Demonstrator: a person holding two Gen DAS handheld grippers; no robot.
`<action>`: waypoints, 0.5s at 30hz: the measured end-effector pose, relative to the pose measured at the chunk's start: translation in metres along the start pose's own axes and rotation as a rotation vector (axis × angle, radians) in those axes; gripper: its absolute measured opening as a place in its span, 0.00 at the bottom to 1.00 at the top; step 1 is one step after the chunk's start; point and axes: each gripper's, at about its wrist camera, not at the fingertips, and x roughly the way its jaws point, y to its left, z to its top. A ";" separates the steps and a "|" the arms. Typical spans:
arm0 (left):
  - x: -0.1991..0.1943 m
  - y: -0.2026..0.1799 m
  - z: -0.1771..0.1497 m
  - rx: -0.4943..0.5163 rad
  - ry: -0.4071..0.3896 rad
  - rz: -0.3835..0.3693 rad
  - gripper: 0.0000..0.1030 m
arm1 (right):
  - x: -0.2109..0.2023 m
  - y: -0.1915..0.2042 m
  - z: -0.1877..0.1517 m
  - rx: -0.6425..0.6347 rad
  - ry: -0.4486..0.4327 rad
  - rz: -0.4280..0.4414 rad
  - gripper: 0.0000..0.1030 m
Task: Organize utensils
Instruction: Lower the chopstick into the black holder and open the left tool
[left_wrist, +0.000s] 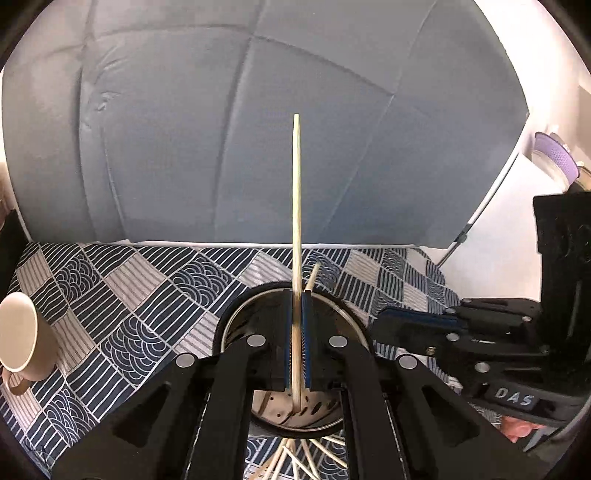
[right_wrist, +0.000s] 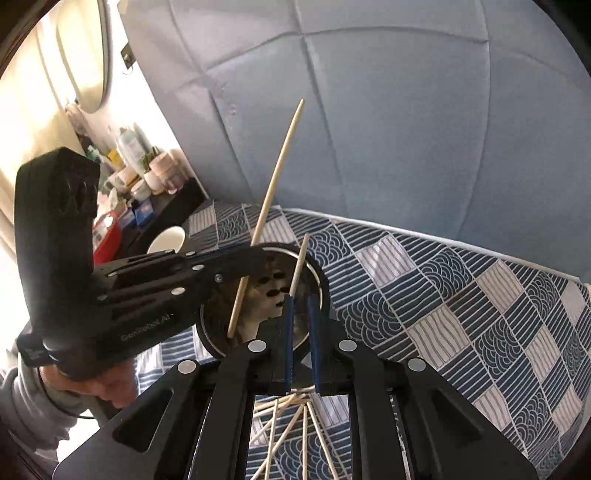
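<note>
My left gripper (left_wrist: 296, 295) is shut on a wooden chopstick (left_wrist: 296, 206) and holds it upright, its lower end inside a perforated steel utensil holder (left_wrist: 332, 417). A second chopstick (left_wrist: 313, 277) leans in the holder. In the right wrist view the left gripper (right_wrist: 255, 251) holds the chopstick (right_wrist: 277, 173) over the holder (right_wrist: 321, 284), and the second chopstick (right_wrist: 299, 266) stands in it. My right gripper (right_wrist: 300, 299) is open and empty, just in front of the holder. Several loose chopsticks (right_wrist: 291, 424) lie on the cloth below it.
A blue patterned cloth (right_wrist: 461, 295) covers the table. A beige mug (left_wrist: 20, 332) stands at the left. A blue-grey padded headboard (left_wrist: 221, 129) rises behind. A cluttered shelf with bottles (right_wrist: 133, 166) is off to the left.
</note>
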 end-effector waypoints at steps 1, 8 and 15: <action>0.000 0.002 -0.002 -0.003 -0.008 0.001 0.05 | 0.000 0.001 0.000 -0.001 0.001 0.000 0.09; 0.000 0.007 -0.010 0.026 -0.027 0.007 0.05 | -0.001 0.006 -0.003 -0.023 -0.004 -0.003 0.09; -0.002 0.009 -0.014 0.028 -0.018 0.009 0.14 | -0.005 0.001 -0.007 -0.015 -0.006 -0.022 0.09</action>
